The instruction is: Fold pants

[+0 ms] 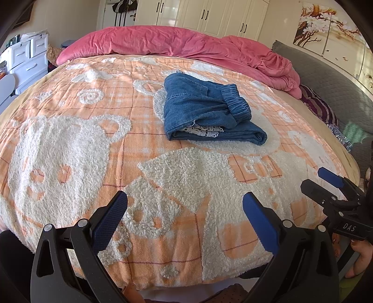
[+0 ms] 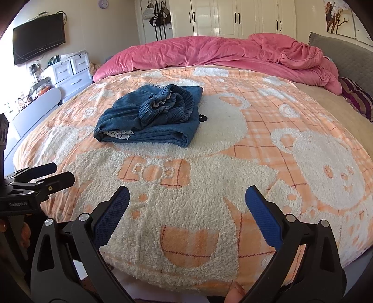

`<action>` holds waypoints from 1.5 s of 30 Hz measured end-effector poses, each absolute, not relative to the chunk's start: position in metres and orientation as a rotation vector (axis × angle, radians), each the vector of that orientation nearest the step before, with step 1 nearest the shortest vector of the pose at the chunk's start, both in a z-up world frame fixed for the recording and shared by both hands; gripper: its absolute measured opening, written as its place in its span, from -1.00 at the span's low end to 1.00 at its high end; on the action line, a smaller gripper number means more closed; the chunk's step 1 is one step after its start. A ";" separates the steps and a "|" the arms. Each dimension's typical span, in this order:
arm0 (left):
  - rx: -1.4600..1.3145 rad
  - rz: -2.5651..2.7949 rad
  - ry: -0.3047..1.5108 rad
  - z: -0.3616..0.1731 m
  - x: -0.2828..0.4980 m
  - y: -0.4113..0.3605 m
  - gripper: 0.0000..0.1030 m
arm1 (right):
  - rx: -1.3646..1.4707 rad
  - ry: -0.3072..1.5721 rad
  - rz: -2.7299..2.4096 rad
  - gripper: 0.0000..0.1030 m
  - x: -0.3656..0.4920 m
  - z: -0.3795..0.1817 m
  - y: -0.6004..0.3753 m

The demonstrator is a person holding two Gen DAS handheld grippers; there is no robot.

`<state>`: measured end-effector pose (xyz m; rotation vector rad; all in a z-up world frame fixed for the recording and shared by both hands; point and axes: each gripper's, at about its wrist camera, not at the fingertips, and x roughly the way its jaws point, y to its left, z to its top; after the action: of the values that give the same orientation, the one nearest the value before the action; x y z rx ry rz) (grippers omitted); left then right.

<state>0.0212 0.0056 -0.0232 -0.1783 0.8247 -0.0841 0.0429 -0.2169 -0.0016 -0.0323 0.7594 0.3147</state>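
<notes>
Blue denim pants (image 1: 205, 109) lie folded in a compact bundle on the orange and white fleece blanket (image 1: 70, 144), elastic waistband on top, white lace showing at the near edge. In the right wrist view the pants (image 2: 151, 116) sit left of centre on the blanket (image 2: 233, 163). My left gripper (image 1: 185, 209) hovers open near the bed's front edge, well short of the pants, nothing between its blue pads. My right gripper (image 2: 187, 205) is open too, empty, at the front edge. Each gripper shows in the other's view: the right gripper (image 1: 326, 181) and the left gripper (image 2: 56, 173).
A rumpled pink duvet (image 1: 186, 44) is piled along the far side of the bed. A grey headboard (image 1: 333, 77) and a striped pillow (image 1: 319, 107) are on the right. White drawers (image 2: 70, 72) and a wall TV (image 2: 38, 37) stand left; wardrobes (image 2: 237, 16) behind.
</notes>
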 end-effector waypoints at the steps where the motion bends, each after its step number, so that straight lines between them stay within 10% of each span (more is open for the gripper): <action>1: -0.178 -0.084 0.824 -0.023 0.021 0.006 0.92 | -0.031 0.761 0.314 0.83 0.043 -0.002 -0.217; 45: -0.169 -0.118 0.855 -0.024 0.022 -0.003 0.92 | -0.033 0.781 0.314 0.83 0.045 -0.006 -0.219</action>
<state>0.0220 -0.0027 -0.0240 -0.1695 0.8549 -0.1180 0.0445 -0.2186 -0.0063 -0.0328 0.7813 0.3139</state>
